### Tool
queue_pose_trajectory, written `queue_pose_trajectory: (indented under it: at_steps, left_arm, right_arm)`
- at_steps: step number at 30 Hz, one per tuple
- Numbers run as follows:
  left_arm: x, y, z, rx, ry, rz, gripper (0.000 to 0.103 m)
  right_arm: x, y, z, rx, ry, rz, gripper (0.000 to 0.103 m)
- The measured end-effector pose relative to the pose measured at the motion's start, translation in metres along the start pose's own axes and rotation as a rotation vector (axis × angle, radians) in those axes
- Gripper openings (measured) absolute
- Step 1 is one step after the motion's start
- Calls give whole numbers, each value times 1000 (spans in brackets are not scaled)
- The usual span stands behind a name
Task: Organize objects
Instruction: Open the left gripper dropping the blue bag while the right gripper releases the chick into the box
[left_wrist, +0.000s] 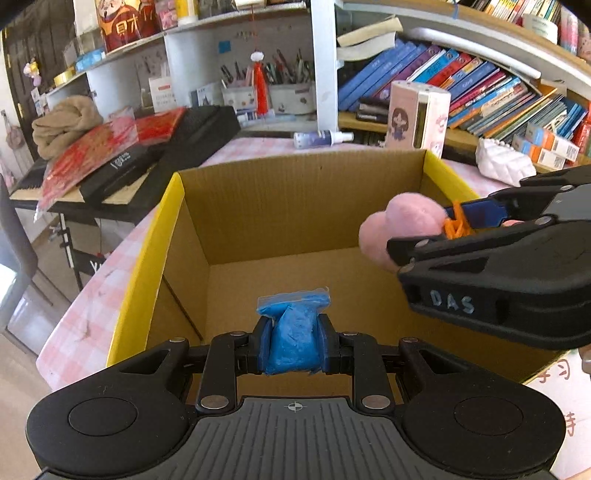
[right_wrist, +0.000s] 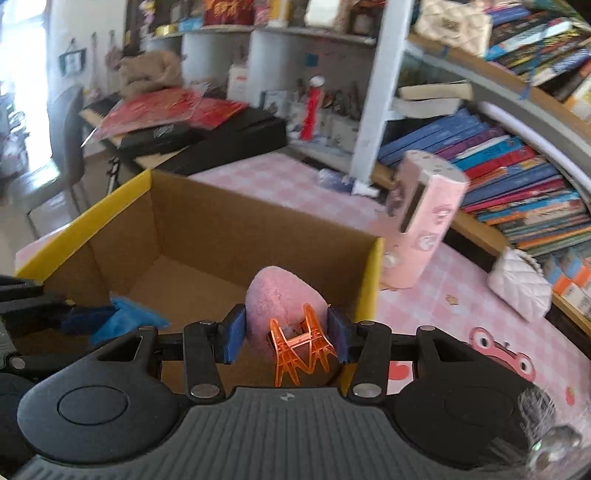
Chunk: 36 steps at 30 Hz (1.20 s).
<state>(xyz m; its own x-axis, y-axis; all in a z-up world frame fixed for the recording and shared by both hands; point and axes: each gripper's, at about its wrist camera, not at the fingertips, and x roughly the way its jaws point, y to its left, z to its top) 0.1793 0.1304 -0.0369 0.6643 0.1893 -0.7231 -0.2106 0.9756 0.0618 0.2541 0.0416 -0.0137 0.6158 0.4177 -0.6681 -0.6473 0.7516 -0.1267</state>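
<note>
An open cardboard box (left_wrist: 280, 206) with yellow flap edges stands on the pink checked table; it also shows in the right wrist view (right_wrist: 207, 229). My left gripper (left_wrist: 293, 341) is shut on a blue plastic bag (left_wrist: 293, 332) and holds it over the box's inside. My right gripper (right_wrist: 286, 332) is shut on a pink plush hair clip with an orange claw (right_wrist: 295, 347), over the box's right side. In the left wrist view the right gripper (left_wrist: 454, 221) comes in from the right with the pink plush clip (left_wrist: 399, 225). In the right wrist view the blue bag (right_wrist: 122, 317) shows at left.
A pink dispenser box (left_wrist: 417, 114) stands behind the cardboard box, with a spray bottle (left_wrist: 321, 139) lying beside it. A white quilted bag (left_wrist: 504, 162) lies at right. Bookshelves (left_wrist: 480, 85) line the back. A keyboard with red packets (left_wrist: 110, 155) sits left.
</note>
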Motion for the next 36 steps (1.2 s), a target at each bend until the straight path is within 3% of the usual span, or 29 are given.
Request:
queue_pose_trajectory:
  at_steps: [14,20,24,27,31,36]
  left_arm:
    - [13,-1,-2,-7,49,16,24]
    - [9,-2,-4,-8,41,5,26]
    - [0,-5,-2,6,2,-4,29]
    - [-9,-6,-2,9,-33,-14,42]
    - [-23,-4,-5,4,-72,-13,49]
    - [-42,1,-9,-11,-119,0,67]
  right_arm:
    - [20,13,-3,-107,100,44,45]
    - [20,12,-3,-104,102,44,46]
    - [13,6,-4,-47,56,51,50]
    - [6,3,-3,-16,26,35,50]
    - [-10,2,-2,15,-22,13,51]
    - [-35,1,-6,60,-73,-23,52]
